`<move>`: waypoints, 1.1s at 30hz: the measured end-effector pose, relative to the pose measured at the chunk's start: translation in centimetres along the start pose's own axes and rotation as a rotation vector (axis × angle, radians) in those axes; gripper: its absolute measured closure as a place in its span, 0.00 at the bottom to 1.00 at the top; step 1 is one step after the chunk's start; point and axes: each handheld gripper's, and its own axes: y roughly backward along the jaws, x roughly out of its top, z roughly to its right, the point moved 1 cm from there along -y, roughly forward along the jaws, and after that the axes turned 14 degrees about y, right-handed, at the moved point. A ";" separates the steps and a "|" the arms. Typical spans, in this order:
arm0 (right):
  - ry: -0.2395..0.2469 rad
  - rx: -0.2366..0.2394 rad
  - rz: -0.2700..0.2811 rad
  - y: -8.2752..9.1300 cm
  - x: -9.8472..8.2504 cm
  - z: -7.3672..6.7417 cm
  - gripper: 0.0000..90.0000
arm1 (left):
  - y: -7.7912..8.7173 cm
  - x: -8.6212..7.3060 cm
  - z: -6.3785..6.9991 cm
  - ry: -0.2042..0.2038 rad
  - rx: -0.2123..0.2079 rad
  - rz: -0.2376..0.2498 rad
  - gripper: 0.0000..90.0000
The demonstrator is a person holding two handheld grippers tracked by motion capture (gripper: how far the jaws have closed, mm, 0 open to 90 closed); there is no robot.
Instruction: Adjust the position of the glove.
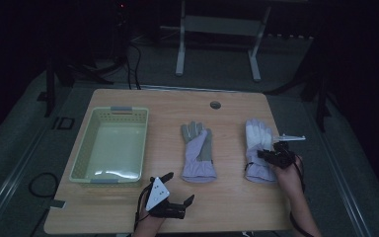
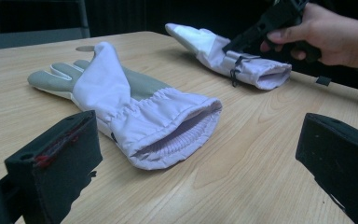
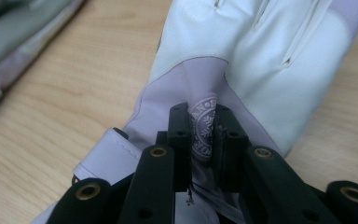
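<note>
On the table point(image 1: 227, 207) we pinch a fold of the right-hand glove point(image 1: 259, 148) between the fingers point(image 3: 179, 140) of our right gripper point(image 1: 268, 154); they are clamped on the lilac fabric at the back of it, right over a round printed emblem. That glove lies flat toward the table's right side, cuff toward us. Our left gripper point(image 1: 178, 190) rests near the front edge with its fingers point(image 2: 56, 163) wide apart and nothing between them. The other glove point(image 1: 197, 150) lies palm up mid-table, between the first glove and a pale green basket point(image 1: 84, 158).
</note>
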 end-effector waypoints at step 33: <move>0.135 0.057 0.120 4.7 13.6 -12.7 0.89 | 0.0 0.0 0.1 0.011 -0.004 -0.011 0.00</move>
